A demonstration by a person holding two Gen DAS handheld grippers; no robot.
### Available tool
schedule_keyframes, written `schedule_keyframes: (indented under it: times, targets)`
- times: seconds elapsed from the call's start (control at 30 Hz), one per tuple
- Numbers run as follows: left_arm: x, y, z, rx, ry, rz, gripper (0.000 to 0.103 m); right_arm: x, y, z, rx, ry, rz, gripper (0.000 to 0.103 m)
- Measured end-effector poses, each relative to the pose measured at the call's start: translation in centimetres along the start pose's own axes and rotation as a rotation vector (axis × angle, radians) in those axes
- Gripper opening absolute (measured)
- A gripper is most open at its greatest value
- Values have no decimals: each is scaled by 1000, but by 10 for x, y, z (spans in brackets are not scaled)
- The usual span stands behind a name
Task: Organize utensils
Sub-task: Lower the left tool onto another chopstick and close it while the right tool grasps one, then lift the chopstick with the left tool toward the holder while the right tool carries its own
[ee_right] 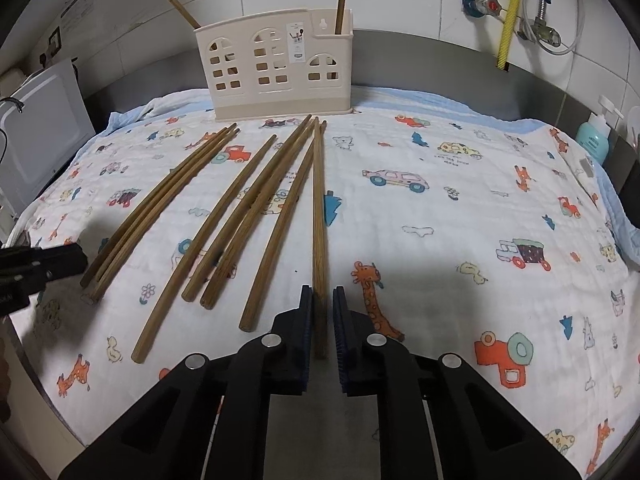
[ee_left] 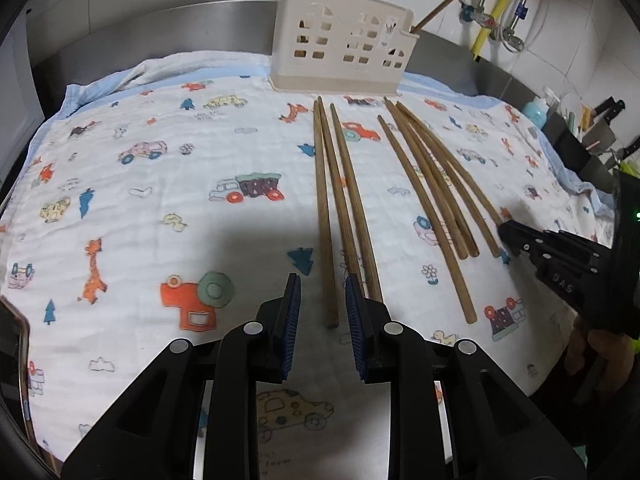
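Several wooden chopsticks lie on a printed cloth (ee_left: 160, 208) in front of a cream utensil holder (ee_left: 340, 48), which also shows in the right wrist view (ee_right: 276, 72) with two chopsticks standing in it. My left gripper (ee_left: 323, 284) is open, its jaws either side of the near end of the leftmost chopstick (ee_left: 323, 220). My right gripper (ee_right: 322, 294) is open with a narrow gap around the rightmost chopstick (ee_right: 319, 220), pads not pressing it. The right gripper also shows in the left wrist view (ee_left: 560, 256).
A steel counter rim and tiled wall (ee_right: 400, 8) stand behind the holder. Pipes and a yellow hose (ee_right: 510, 12) hang at the back right. A blue soap bottle (ee_right: 594, 140) and knives (ee_left: 608, 108) are at the right. A white appliance (ee_right: 36, 136) is at the left.
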State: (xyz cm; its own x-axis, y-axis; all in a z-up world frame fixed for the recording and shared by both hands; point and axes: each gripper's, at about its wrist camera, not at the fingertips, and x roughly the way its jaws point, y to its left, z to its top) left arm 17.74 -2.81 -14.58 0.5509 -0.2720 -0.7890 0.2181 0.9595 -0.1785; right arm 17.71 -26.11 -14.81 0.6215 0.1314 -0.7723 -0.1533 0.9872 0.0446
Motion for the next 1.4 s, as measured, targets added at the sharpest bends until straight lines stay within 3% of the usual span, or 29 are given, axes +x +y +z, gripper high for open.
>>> schedule_keyframes:
  times: [0.47, 0.63, 0.8, 0.97, 1.2, 1.4]
  targets:
    - [16, -10, 5, 13, -13, 53, 22, 4, 0, 4, 11, -12, 2, 10]
    - [20, -19, 7, 57, -23, 127, 7, 4, -1, 3, 17, -16, 1, 7]
    - [17, -14, 11, 32, -18, 110, 5, 0, -1, 3, 22, -25, 2, 7]
    - [-7, -12, 20, 22, -74, 76, 5, -28, 0, 12, -5, -92, -8, 7]
    - [-52, -12, 46, 33, -207, 20, 5, -83, 4, 52, -66, -239, -7, 7]
    - [-69, -12, 68, 65, -270, -7, 5, -107, 8, 103, -118, -293, 39, 7]
